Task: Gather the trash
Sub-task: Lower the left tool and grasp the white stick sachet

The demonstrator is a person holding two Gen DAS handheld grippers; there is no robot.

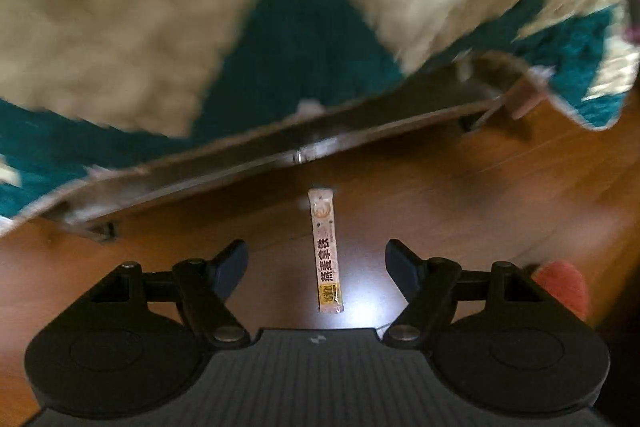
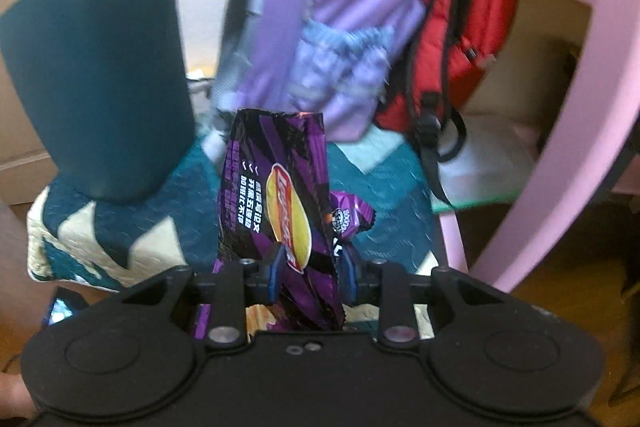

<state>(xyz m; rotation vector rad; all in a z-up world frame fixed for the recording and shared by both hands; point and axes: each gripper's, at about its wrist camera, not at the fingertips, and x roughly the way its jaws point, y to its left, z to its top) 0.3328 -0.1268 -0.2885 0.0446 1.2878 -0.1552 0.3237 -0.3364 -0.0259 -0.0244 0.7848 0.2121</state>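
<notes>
In the left wrist view a long thin beige drink-mix sachet (image 1: 327, 251) with dark lettering lies on the brown wood floor (image 1: 460, 195). My left gripper (image 1: 317, 259) hangs just above it, open, one finger on each side of the sachet. In the right wrist view my right gripper (image 2: 310, 273) is shut on a purple chip bag (image 2: 280, 195) and holds it upright in the air. A dark teal bin (image 2: 100, 75) stands to the left of the bag on a quilt. A small purple wrapper (image 2: 352, 217) lies on the quilt behind the bag.
A teal and cream quilt (image 1: 120, 27) hangs over a low bed edge (image 1: 248, 155) just beyond the sachet. A lilac backpack (image 2: 332, 19) and a red backpack (image 2: 452, 27) stand behind the bag. A pink curved frame (image 2: 560, 147) rises at right. A red slipper (image 1: 564, 287) shows at right.
</notes>
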